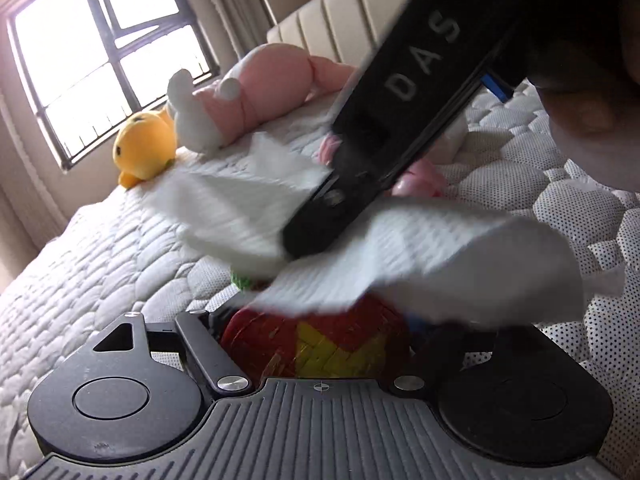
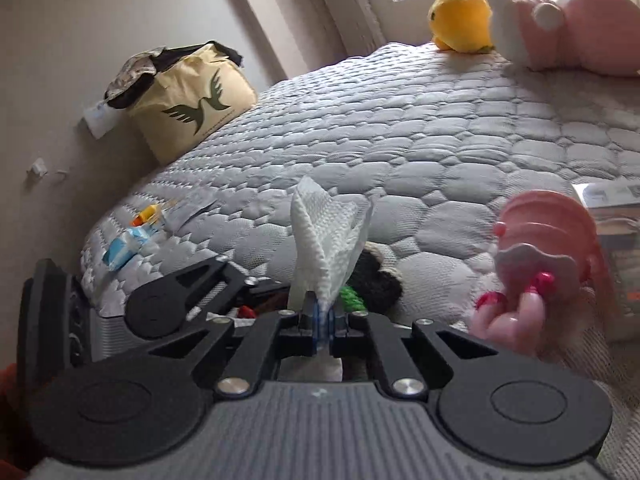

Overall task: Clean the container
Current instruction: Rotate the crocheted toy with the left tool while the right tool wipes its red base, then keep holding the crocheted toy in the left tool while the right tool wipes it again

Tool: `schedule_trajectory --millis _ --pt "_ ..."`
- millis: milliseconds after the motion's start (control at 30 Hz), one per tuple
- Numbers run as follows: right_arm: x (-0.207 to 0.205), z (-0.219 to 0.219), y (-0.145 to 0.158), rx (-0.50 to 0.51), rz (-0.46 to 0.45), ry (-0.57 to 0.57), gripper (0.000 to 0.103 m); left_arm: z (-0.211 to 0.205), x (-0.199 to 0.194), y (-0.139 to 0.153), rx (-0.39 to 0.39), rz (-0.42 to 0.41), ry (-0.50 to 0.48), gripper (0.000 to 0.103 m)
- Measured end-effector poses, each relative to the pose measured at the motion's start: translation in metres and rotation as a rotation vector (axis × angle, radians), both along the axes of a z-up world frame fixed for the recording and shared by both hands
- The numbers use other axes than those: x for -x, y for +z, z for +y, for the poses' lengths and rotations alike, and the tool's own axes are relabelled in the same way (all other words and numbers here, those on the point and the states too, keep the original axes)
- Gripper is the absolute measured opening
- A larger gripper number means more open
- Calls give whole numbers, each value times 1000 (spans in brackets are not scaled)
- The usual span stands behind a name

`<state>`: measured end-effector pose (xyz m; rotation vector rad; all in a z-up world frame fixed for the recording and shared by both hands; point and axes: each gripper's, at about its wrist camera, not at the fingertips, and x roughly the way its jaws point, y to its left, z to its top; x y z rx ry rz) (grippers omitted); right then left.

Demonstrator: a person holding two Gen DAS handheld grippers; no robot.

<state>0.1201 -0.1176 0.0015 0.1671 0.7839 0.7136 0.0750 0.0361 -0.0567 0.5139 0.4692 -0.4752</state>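
Sunlight comes through a barred window (image 1: 108, 56) behind a big bed with a grey quilted mattress (image 2: 420, 132). At the far end of the bed lie a yellow soft toy (image 2: 460, 20) and a pink and white soft toy (image 2: 568, 28). A tan bag (image 2: 192, 100) with a dark wing mark stands at the far left edge of the bed. Small blue and orange bits (image 2: 132, 240) lie on the mattress on the left.

The right hand-held gripper (image 2: 322, 320) is closed tight on a white paper towel (image 2: 324, 236). The towel sticks up from between its fingers. In the left wrist view this gripper comes down from the top right as a long black bar with the letters DAS, and the towel spreads out wide and blurry under its tip.

The left hand-held gripper (image 1: 316, 340) holds a round woven container (image 1: 320, 344) in red and yellow between its fingers. The container sits close to the camera, just under the towel, and the towel covers its top. It is hard to tell if the towel touches it.

On the right, in the right wrist view, a hand (image 2: 516, 312) with red nails holds a pink ribbed thing (image 2: 548, 232). A pale box (image 2: 612, 216) lies at the right edge.
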Motion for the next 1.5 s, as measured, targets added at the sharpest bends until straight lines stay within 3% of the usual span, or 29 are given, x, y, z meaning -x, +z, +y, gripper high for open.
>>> schedule_trajectory --millis 167,300,367,500,567,600,633,667,700,767,800,833,867,900,933,1000,1067,1133,1200,1267,1333,1500 --pt "5 -28 -8 102 -14 -90 6 21 -5 22 168 117 70 93" --pt "12 -50 -7 75 -19 -124 6 45 -17 41 304 262 171 94" --pt "14 -58 -4 46 -23 -134 6 51 -27 42 345 368 228 94" --pt "19 -65 2 -5 -50 -133 6 63 -58 17 511 617 335 94" --pt "21 -71 4 -21 -61 -145 6 57 -70 13 545 597 334 92" --pt "22 -76 5 -23 -64 -157 6 54 -75 11 551 582 331 75" --pt "24 -81 6 -26 -67 -169 6 49 -76 13 501 546 316 68" --pt "25 -86 7 -29 -70 -182 6 44 -77 16 445 505 298 68" --pt "26 -91 8 -31 -73 -194 6 38 -76 21 348 436 263 68" --pt "28 -101 10 -37 -79 -219 6 20 -68 26 82 224 217 68" --pt "29 -106 11 -40 -81 -231 6 4 -59 23 -117 40 178 68" --pt "30 -111 12 -42 -84 -243 6 -6 -48 14 -268 -103 125 68" --pt "29 -111 12 -49 -84 -250 6 -16 -37 6 -407 -235 69 68" --pt "27 -112 13 -55 -83 -257 6 -23 -27 -4 -484 -298 6 68" --pt "26 -112 13 -62 -82 -263 6 -29 -18 -9 -498 -298 -42 68" --pt "22 -102 14 -54 -87 -239 6 -36 -6 -18 -451 -242 -86 70" --pt "18 -88 16 -39 -93 -204 6 -43 4 -28 -436 -276 -81 68" --pt "17 -69 22 -28 -114 -155 6 -43 8 -25 -360 -274 -64 71" --pt "17 -51 29 -35 -136 -104 6 -38 8 -14 -239 -202 -59 86" --pt "16 -35 35 -68 -139 -45 6 -33 10 -3 -127 -136 -56 90" --pt "14 -18 40 -107 -123 19 5 -30 20 2 -105 -131 -64 90" --pt "2 7 19 33 -85 8 6 -24 30 6 -86 -125 -47 92"
